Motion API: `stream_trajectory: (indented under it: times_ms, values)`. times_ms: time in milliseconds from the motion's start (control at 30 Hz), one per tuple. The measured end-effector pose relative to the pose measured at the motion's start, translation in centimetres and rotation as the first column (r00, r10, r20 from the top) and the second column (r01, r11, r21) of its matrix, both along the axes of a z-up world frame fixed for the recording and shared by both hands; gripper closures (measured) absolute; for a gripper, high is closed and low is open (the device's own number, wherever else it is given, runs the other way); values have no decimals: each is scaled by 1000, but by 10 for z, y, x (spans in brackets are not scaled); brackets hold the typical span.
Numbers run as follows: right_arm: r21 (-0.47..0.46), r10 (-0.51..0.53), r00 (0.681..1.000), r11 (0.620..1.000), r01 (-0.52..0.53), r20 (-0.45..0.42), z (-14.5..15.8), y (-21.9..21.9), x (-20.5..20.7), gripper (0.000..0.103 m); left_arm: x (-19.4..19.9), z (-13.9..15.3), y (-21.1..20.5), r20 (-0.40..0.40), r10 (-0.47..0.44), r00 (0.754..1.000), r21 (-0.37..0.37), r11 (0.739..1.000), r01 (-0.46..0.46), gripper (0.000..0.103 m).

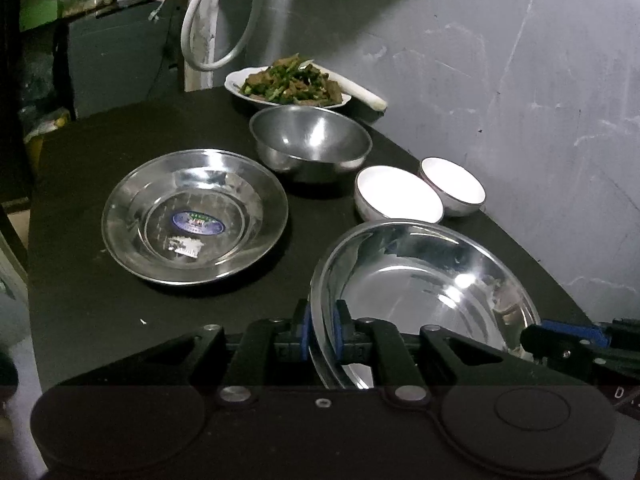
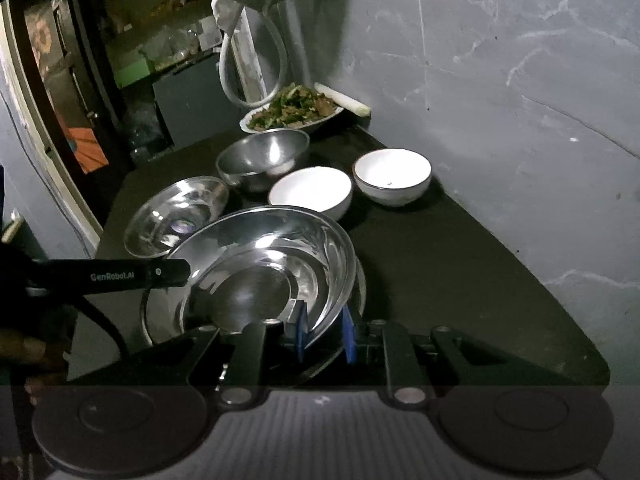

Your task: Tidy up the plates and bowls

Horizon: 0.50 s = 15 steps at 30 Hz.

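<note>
A shiny steel plate (image 1: 432, 280) is tilted above the dark table, held from both sides. My left gripper (image 1: 322, 328) is shut on its left rim. My right gripper (image 2: 325, 334) is shut on its near rim; the plate (image 2: 264, 264) appears raised over another steel plate whose rim (image 2: 152, 320) shows beneath. A second steel plate with a blue sticker (image 1: 195, 216) lies flat to the left. A steel bowl (image 1: 310, 142) stands behind it. Two white bowls (image 1: 398, 196) (image 1: 454, 186) stand to the right, near the wall.
A white dish of cooked greens and meat (image 1: 288, 84) sits at the table's far end, with a white leek stalk (image 1: 360, 90) beside it. The grey wall (image 1: 520, 80) runs along the right. A white hose (image 1: 196, 28) hangs at the back.
</note>
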State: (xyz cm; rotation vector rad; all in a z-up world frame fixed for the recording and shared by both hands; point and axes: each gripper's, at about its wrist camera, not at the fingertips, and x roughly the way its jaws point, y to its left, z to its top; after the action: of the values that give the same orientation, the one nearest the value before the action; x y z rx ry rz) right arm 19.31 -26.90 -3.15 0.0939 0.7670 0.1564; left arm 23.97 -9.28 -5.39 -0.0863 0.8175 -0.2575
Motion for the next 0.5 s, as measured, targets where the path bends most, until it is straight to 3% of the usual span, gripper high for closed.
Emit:
stream_trajectory:
  times_ms: [267, 500]
  values:
    - [-57, 39, 999, 998, -40, -14, -5, 4, 3, 81, 1, -3, -11, -4, -6, 1000, 91, 996, 6, 87]
    - [-81, 59, 998, 995, -62, -34, -9, 8, 6, 80, 0, -6, -14, -24, -12, 1000, 106, 994, 15, 82]
